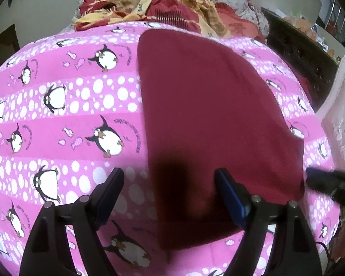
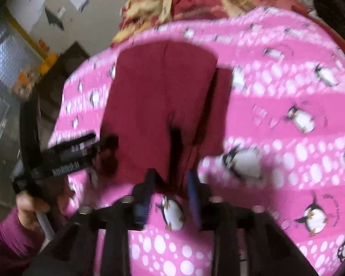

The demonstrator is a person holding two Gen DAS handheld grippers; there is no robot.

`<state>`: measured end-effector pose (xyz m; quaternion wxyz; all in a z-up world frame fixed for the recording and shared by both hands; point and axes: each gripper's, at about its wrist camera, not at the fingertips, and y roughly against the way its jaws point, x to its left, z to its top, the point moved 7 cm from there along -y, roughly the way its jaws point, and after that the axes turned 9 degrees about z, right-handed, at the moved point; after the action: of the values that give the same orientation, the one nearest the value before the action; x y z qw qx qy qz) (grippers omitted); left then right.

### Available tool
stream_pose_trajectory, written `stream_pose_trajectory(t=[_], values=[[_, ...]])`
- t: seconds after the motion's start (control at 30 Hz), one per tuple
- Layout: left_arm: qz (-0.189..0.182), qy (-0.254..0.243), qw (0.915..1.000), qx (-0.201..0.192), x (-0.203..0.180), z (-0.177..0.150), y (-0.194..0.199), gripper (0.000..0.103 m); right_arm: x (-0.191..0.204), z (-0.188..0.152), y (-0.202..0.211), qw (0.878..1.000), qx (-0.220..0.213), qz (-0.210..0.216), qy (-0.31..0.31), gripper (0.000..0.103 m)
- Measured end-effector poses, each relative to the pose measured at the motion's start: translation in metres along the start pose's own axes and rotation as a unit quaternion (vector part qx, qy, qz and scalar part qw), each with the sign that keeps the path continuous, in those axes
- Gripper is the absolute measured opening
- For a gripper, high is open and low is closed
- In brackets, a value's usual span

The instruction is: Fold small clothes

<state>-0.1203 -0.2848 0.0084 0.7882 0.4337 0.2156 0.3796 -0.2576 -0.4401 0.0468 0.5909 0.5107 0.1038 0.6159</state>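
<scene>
So the maroon cloth [image 1: 209, 119] is lying flat on the penguin sheet [image 1: 64, 105], roughly mid-bed, with a heap of red and yellow laundry [image 1: 149, 2] past its far end.

The left gripper [image 1: 170, 184] hovers over the near left corner, jaws spread wide, holding nothing. The right gripper [image 2: 170, 177] is at the near right edge. Its jaws are only partly apart with cloth bunched up between them, but that view is smeared with blur, so I can't tell if it's actually pinching.

My guess is the step is grabbing both near corners to fold the cloth away toward the far end. To do it well, I'd bring the left one down right onto the corner, take both layers if it's doubled, and lift both sides together so the edge stays straight and doesn't drag the sheet.

The cloth's long axis runs near to far, away from both cameras, narrowing a bit at the far end. There's a lengthwise crease along its right side in the right view.
</scene>
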Motion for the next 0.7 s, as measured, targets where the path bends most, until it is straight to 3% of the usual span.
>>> stream_pose_trajectory(t=[0.07, 0.2, 0.3, 0.4, 0.43, 0.57, 0.7], values=[[0.002, 0.001, 1.0000, 0.001, 0.000, 0.003, -0.002, 0.081, -0.003, 0.017, 0.000, 0.999, -0.026, -0.019, -0.011, 0.060], [0.003, 0.005, 1.0000, 0.006, -0.001, 0.005, -0.007, 0.081, -0.004, 0.043, -0.033, 0.999, -0.027, -0.025, -0.016, 0.060], [0.004, 0.004, 0.9999, 0.011, -0.003, 0.005, -0.011, 0.082, -0.026, 0.045, -0.064, 0.997, -0.002, -0.074, -0.021, 0.060], [-0.009, 0.008, 0.9998, 0.018, -0.003, 0.006, -0.013, 0.082, -0.045, 0.041, -0.076, 0.996, -0.013, -0.085, -0.030, 0.083], [-0.019, 0.012, 0.9995, 0.020, -0.003, 0.008, -0.013, 0.083, -0.046, 0.041, -0.074, 0.996, -0.024, -0.084, -0.019, 0.088], [-0.067, 0.060, 0.9958, 0.011, 0.012, 0.020, -0.017, 0.091, -0.050, 0.045, -0.072, 0.998, -0.030, -0.054, -0.003, 0.090], [-0.097, 0.082, 0.9914, 0.029, 0.016, 0.023, -0.035, 0.093, -0.058, 0.050, -0.084, 0.999, -0.022, 0.007, -0.031, 0.092]])
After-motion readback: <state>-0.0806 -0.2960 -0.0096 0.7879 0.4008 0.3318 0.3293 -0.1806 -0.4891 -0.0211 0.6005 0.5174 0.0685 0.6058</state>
